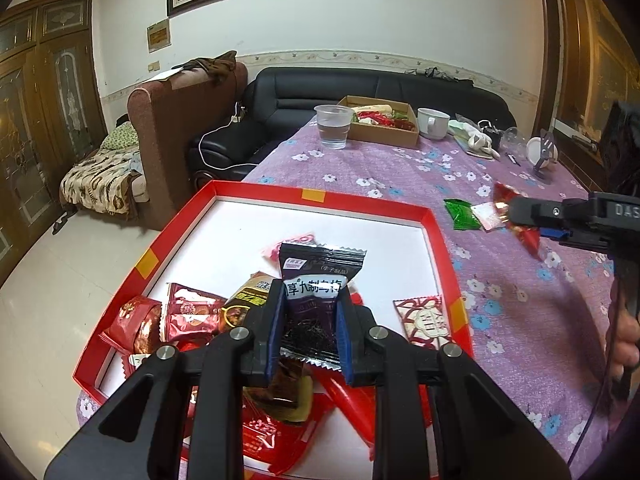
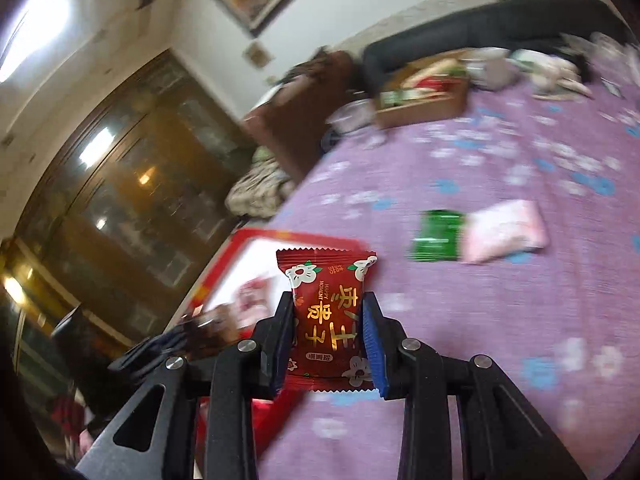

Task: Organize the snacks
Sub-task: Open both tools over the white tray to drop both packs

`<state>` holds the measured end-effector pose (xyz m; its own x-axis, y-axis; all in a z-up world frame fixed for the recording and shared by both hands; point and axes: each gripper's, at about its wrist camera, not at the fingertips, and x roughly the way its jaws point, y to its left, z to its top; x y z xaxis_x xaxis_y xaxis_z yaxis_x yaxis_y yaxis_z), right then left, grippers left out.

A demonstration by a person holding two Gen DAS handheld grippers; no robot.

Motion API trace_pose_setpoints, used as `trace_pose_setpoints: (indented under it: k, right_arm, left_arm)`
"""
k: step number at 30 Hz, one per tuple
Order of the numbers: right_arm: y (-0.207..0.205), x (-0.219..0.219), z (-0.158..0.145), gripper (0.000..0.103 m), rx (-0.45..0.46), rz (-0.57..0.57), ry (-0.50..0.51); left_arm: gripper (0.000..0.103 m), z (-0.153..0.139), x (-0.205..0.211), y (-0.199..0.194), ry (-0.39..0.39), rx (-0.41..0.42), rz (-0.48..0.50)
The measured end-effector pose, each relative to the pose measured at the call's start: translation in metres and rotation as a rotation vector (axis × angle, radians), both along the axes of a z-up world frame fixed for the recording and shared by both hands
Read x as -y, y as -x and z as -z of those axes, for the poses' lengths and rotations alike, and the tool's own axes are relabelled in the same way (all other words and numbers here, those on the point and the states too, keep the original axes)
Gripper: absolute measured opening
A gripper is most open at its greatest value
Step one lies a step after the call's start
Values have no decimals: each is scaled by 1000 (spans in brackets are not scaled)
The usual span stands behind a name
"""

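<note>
- The left hand-held gripper (image 1: pixel 308 312) is narrow and clamps a black snack packet (image 1: pixel 316 280) between its pads; the packet stands up from the pads.
- It hangs over the near part of the red tray (image 1: pixel 440 240), where several red and brown packets (image 1: pixel 188 312) lie in a heap.
- The right hand-held gripper (image 2: pixel 328 336) is closed on a red packet (image 2: pixel 326 316) with gold letters, held upright over the purple desk (image 2: pixel 500 320), just right of the tray.
- A green packet (image 2: pixel 438 236) and a pink packet (image 2: pixel 506 230) lie touching on the desk, farther to the right.
</note>
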<state>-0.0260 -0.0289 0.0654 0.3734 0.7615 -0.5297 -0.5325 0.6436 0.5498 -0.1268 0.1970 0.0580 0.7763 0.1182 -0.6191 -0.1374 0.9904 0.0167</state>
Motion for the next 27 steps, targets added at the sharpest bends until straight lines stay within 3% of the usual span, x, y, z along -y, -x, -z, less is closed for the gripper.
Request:
trace_pose_setpoints:
  k: [4, 11, 20, 21, 23, 24, 25, 27]
  right_arm:
    - [9, -52, -1, 33, 8, -98, 53]
    - [15, -108, 18, 33, -23, -157, 142]
    - [32, -126, 13, 38, 26, -255, 99]
    - [29, -120, 12, 41, 27, -239, 86]
    - [20, -106, 10, 43, 19, -187, 70]
    - [13, -98, 10, 43, 14, -155, 68]
    - [4, -87, 9, 43, 5, -112, 71]
    - [-17, -58, 9, 44, -10, 4, 80]
  left_arm:
    - [21, 2, -6, 0, -1, -3, -14]
    - [21, 4, -13, -1, 0, -3, -27]
    - [21, 2, -24, -3, -1, 3, -78]
    - [24, 1, -25, -3, -2, 1, -89]
    - [44, 1, -27, -4, -14, -6, -116]
    - [62, 0, -28, -3, -24, -1, -137]
    - [71, -1, -28, -2, -29, 7, -146]
    - [72, -4, -28, 1, -42, 29, -154]
